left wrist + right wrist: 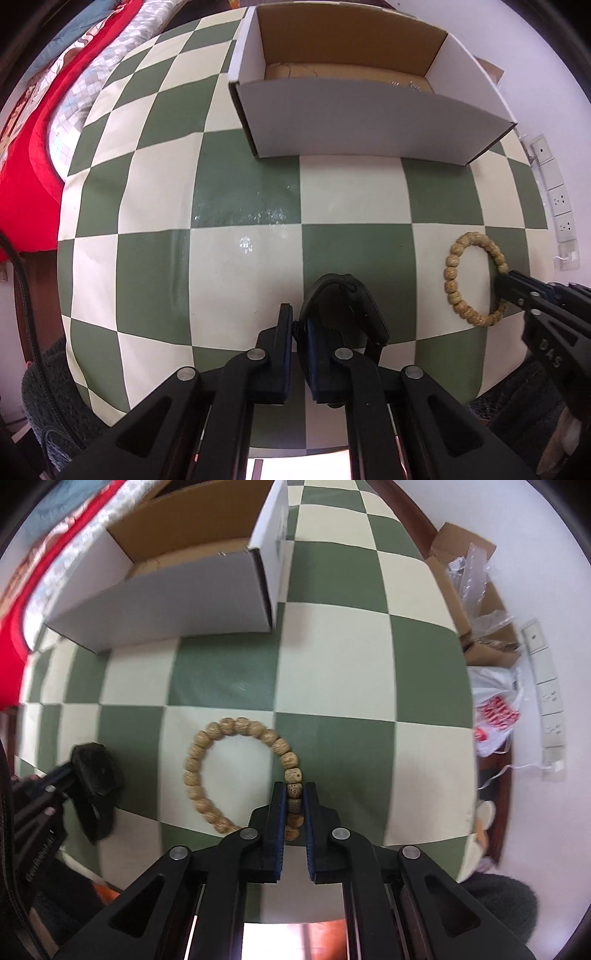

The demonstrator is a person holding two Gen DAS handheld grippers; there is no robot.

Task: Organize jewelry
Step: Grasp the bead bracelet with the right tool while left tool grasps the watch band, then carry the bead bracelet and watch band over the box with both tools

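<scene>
Two fisheye views look down along hand-held grippers onto a bench covered in a green and cream checkered cloth (pixel 243 206).

In the left wrist view, the left hand-held gripper (pixel 295 328) sits at the lower centre of the frame with its jaws clamped on one strap of a black smartwatch (pixel 351 306). The rest of the strap arches up and over to the right of the jaws, the watch body hanging on the right side. Gripping the strap rather than the body likely gives the narrow jaws a thin, yielding edge to pinch.

At the right edge of that view lies a wooden bead bracelet (pixel 469 277), a tan loop flat on the cloth.

In the right wrist view, the right hand-held gripper (pixel 294 794) at lower centre has its jaws closed around the bracelet's right side, with several beads caught between the blue pads (pixel 282 812). The loop fans out to the upper left of the jaws, resting on the cloth.

An open white cardboard box (pixel 369 125) stands at the top of both views, well apart from both pieces. Something small and glinting lies inside it, too unclear to identify. The box is probably where the jewelry is meant to go, and both pieces appear gripped ready for lifting.
</scene>
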